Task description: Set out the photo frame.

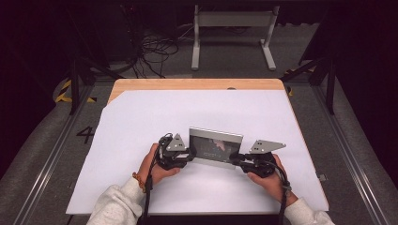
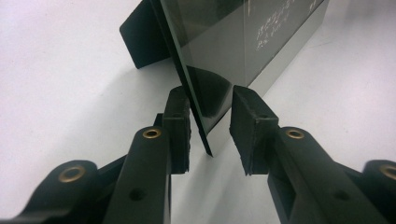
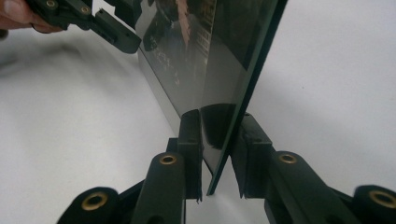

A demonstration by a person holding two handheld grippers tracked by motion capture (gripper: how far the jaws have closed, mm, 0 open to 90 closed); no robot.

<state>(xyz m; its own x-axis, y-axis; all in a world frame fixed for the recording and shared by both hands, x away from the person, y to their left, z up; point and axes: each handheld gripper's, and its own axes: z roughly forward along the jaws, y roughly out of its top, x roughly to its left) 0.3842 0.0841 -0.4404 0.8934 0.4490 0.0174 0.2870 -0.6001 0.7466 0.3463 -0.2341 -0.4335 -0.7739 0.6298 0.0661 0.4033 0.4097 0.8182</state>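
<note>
Now | one picture frame (image 1: 216, 146) | left gripper (image 2: 210, 135) astride, unclamped | right gripper (image 3: 222, 156) clamped on it

Glossy dark picture frame (image 1: 216, 146), upright on white sheet (image 1: 141, 122), slightly tilted.

Silver-edged dark glass frame (image 1: 216, 146) on white sheet (image 1: 141, 122), black hand-held grippers

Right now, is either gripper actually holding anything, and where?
Picture frame: right gripper clamps its lower side edge. Left gripper straddles the opposite edge, one pad apart, not gripping.
</note>
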